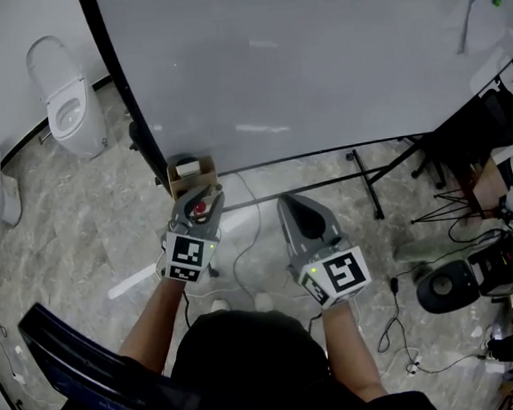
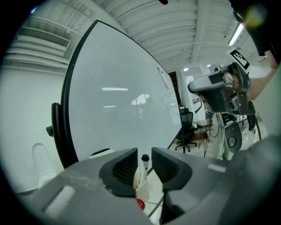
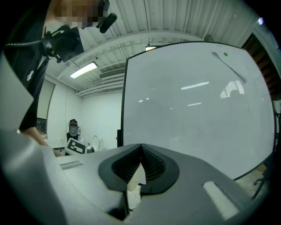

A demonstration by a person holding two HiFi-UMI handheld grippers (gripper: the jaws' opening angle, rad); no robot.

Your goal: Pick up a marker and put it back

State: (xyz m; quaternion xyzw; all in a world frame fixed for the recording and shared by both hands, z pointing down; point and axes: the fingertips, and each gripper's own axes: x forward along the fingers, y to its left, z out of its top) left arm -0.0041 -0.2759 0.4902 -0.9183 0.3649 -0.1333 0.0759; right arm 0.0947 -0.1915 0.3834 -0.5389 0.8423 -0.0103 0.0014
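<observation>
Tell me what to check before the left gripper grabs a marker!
1. Is the left gripper open, fingers apart? ok.
2. Is a marker standing between them? ok.
3. Are the fingers squeezing the marker? not ok, not yet.
4. Is the cardboard box close ahead of that gripper? ok.
5. Is the right gripper shut, empty and away from the box? ok.
6. Will the marker slide out easily? cannot tell.

No words, brands or numbers are legible; only black-and-white square markers on the left cube (image 1: pixel 188 256) and right cube (image 1: pixel 338 275), below the whiteboard (image 1: pixel 315 60)
</observation>
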